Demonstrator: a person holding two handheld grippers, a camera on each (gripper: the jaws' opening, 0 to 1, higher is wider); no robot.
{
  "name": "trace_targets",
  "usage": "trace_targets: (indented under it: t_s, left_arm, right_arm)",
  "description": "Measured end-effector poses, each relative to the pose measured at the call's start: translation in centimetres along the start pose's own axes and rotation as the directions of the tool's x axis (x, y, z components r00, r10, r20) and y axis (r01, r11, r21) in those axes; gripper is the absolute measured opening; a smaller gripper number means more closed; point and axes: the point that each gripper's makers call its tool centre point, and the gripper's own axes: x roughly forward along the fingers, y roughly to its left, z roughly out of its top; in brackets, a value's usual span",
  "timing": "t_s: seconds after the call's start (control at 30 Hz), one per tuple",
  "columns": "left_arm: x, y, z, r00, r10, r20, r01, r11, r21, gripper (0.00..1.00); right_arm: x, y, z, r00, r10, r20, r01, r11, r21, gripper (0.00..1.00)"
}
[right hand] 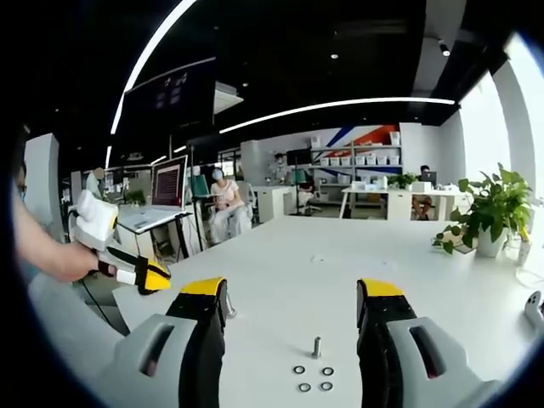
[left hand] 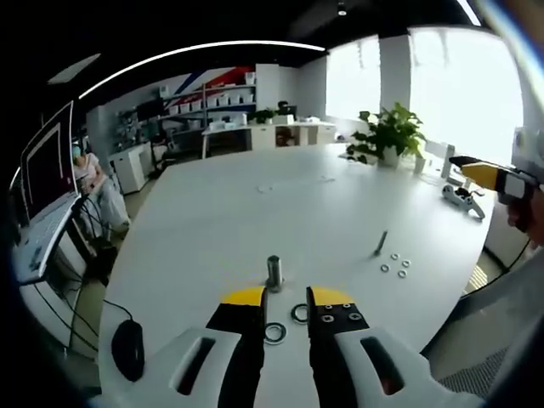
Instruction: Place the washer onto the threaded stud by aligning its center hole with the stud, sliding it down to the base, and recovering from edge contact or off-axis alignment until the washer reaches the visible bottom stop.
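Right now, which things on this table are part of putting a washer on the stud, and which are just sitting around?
For the job:
- stud
- two washers near the left gripper
- right gripper

Lying about:
- bolt
- four small washers
- mouse
- potted plant
- laptop

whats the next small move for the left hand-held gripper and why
Probably ease the left hand-held gripper down and close on one of the two washers lying flat on the white table between its open jaws. The threaded stud just beyond stands bare, and neither hand-held gripper holds a washer yet.
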Motion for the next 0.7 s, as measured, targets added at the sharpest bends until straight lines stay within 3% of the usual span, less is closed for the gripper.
trace_targets:
  t_s: [0.27,0.7]
  left_arm:
    - [1.4,-0.6,-2.1,0.995,-0.028,-0.096,0.029,1.000,0.011,0.16]
    - [3.6,-1.7,-5.7,0.971,-0.071,-0.230,0.080,0.996,0.033,0.15]
  right_arm:
    - [0.0,-0.1,-0.1,1.000,-0.002,-0.006,0.002,1.000,0.001,0.64]
    - [0.0,0.1,-0.2,1.000,0.002,-0.013,-0.002,1.000,-0.013,0.63]
